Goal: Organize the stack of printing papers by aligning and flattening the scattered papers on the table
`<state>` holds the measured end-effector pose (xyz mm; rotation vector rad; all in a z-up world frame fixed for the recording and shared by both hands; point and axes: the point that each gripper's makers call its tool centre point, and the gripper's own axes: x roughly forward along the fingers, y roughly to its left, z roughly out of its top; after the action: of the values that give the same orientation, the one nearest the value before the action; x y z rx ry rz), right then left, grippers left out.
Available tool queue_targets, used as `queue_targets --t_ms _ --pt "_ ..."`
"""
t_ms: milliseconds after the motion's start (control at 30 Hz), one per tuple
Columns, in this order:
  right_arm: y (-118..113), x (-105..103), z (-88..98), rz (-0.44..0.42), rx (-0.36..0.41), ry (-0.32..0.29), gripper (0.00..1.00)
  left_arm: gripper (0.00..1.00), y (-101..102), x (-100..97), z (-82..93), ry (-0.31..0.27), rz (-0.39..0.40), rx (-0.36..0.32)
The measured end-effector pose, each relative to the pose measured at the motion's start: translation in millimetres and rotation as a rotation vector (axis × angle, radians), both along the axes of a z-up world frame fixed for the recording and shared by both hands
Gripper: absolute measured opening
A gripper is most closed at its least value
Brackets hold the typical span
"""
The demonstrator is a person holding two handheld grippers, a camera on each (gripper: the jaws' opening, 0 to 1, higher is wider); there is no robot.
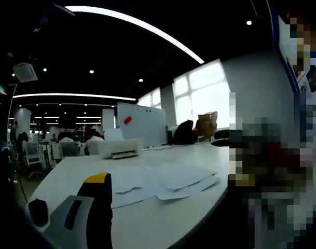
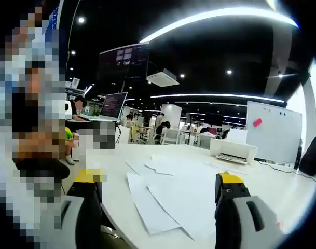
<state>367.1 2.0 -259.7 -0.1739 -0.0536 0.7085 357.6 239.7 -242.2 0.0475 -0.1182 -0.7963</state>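
In the right gripper view the right gripper (image 2: 160, 207) stands wide, its two yellow-tipped black jaws rising at 7 and 5 o'clock with nothing between them. Through the gap, loose printing papers (image 2: 170, 194) lie scattered and overlapping on the white table (image 2: 272, 179), fanned at different angles, none squared to another. Toward 2 o'clock a white printer (image 2: 233, 150) sits on the far part of the table, and behind it a whiteboard (image 2: 274, 129) carries a red magnet. At 10 o'clock an open laptop (image 2: 112, 106) stands on another desk, with people seated among office chairs beyond.

In the left gripper view one jaw of the left gripper (image 1: 98, 207), black with a yellow tip, rises at 7 o'clock; the other jaw is behind the mosaic on the right, so I cannot tell how wide the tongs stand. Just past the jaw, toward 5 o'clock of centre, the papers (image 1: 165, 181) spread loosely across the table (image 1: 147, 228). The printer (image 1: 119, 149) sits at 9 o'clock of centre, the whiteboard (image 1: 142, 123) behind it, and bright windows (image 1: 202, 96) at 1 o'clock.
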Motion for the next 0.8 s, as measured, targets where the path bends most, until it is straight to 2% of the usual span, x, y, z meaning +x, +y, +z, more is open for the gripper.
queue_targets --t_ms 800 --pt "1.1 0.6 5.1 0.003 0.015 -0.006 0.85 0.94 4.4 1.1 2.9 -0.005 0.006 -0.004"
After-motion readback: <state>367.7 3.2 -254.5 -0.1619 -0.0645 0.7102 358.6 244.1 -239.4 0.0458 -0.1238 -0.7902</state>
